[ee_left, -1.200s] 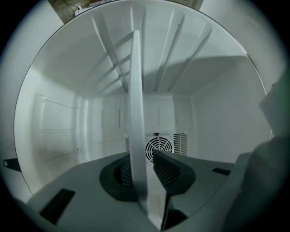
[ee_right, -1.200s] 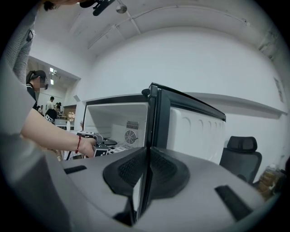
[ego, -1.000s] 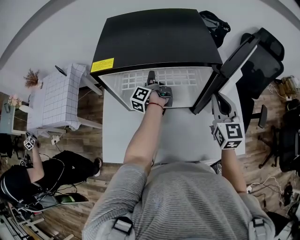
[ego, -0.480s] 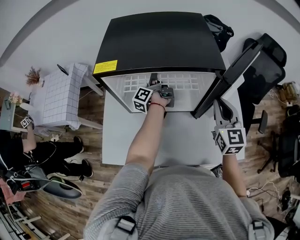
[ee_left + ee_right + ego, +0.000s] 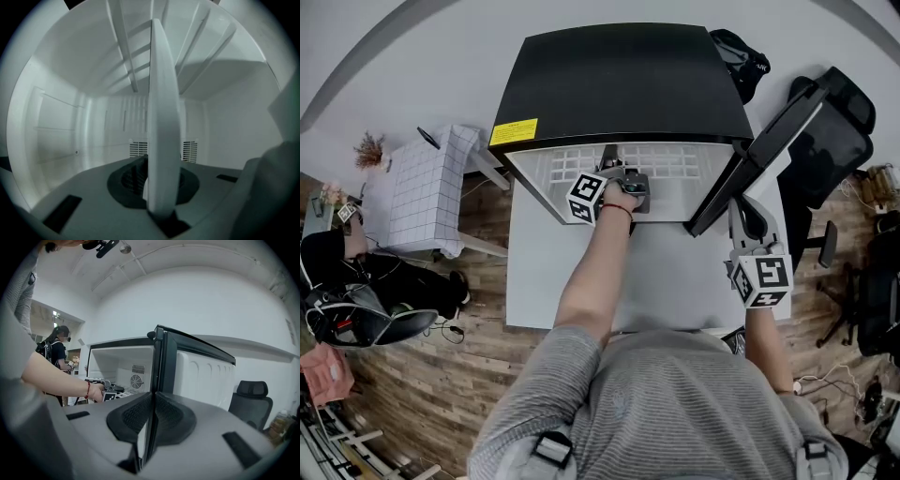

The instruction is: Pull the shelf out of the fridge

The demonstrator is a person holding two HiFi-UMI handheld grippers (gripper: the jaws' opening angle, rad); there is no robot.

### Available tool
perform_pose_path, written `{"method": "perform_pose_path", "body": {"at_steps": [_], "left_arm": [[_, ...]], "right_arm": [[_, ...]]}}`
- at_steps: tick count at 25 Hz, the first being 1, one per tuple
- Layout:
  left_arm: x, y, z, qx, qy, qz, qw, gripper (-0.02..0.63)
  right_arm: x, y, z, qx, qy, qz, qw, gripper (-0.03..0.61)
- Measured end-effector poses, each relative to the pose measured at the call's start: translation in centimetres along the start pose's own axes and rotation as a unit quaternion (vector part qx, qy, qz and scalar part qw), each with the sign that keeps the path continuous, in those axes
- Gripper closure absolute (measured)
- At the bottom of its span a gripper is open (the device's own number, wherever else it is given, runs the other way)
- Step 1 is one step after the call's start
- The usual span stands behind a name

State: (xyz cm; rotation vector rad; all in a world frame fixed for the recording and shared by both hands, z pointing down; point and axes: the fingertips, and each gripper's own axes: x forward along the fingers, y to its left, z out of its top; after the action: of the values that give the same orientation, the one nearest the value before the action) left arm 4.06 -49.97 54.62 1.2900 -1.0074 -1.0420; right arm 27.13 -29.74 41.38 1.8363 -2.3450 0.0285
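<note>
A black mini fridge [image 5: 619, 80] stands on a white table, its door [image 5: 769, 141] swung open to the right. A white wire shelf [image 5: 675, 164] lies inside the opening. My left gripper [image 5: 609, 159] reaches level into the fridge at the shelf's front. In the left gripper view the shelf's front bar [image 5: 163, 117] runs upright between the jaws of that gripper [image 5: 161, 183]; the jaws have just been closing and the pads now sit against the bar. My right gripper [image 5: 744, 217] is shut on the door's free edge [image 5: 161, 362], which stands between its pads [image 5: 131, 416].
The white table [image 5: 666, 272] reaches from the fridge toward me. A black office chair [image 5: 834, 131] stands behind the open door at the right. A small table with a checked cloth [image 5: 417, 197] and a person on the floor [image 5: 356, 281] are at the left.
Both grippers have stayed in place, left at the shelf and right on the door. The person on the floor at the left has moved further left.
</note>
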Motion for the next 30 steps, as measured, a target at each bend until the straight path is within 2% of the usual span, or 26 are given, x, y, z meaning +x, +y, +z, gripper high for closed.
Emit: {"method": "perform_pose_path", "body": {"at_steps": [30], "left_arm": [[-4.0,-0.2,-0.8,-0.003,0.011,-0.005,0.9999,0.568]], "right_arm": [[0.2,-0.1,-0.2,0.006,-0.001,-0.005,1.000,0.563]]}}
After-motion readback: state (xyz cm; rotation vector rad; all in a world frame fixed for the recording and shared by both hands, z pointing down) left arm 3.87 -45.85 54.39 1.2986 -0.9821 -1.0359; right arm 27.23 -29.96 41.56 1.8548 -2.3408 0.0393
